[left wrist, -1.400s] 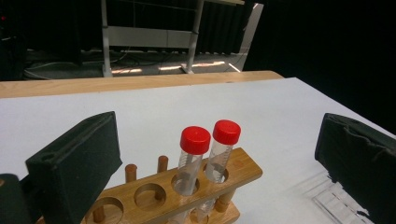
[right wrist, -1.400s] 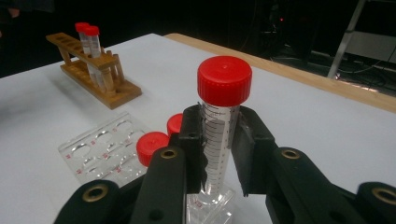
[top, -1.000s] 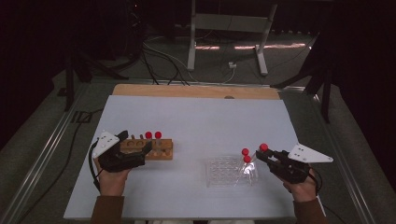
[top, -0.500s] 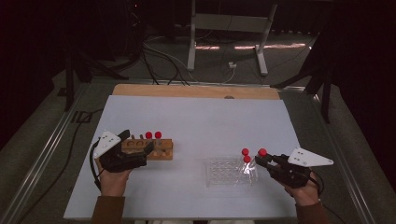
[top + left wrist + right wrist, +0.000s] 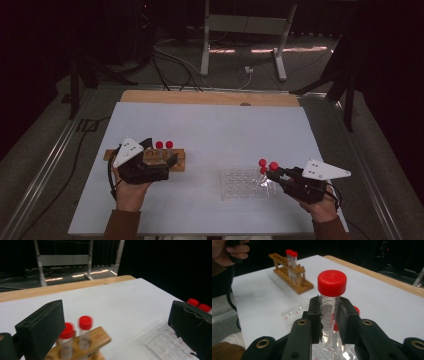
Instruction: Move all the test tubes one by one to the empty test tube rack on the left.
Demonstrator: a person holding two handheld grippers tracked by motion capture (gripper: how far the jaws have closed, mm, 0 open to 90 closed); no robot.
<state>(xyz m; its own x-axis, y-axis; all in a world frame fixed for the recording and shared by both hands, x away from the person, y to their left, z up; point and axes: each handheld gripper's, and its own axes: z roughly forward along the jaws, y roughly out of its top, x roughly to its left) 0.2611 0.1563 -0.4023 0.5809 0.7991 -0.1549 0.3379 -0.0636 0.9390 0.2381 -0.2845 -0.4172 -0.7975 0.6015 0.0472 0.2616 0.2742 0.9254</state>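
Red-capped tube, lower right of the high view, clamped upright in the right gripper over the clear rack.

Left to right: left gripper with jaws wide open, empty, beside the wooden rack, two tubes left there; one tube apparently already seated in the clear rack; held tube not yet slotted.
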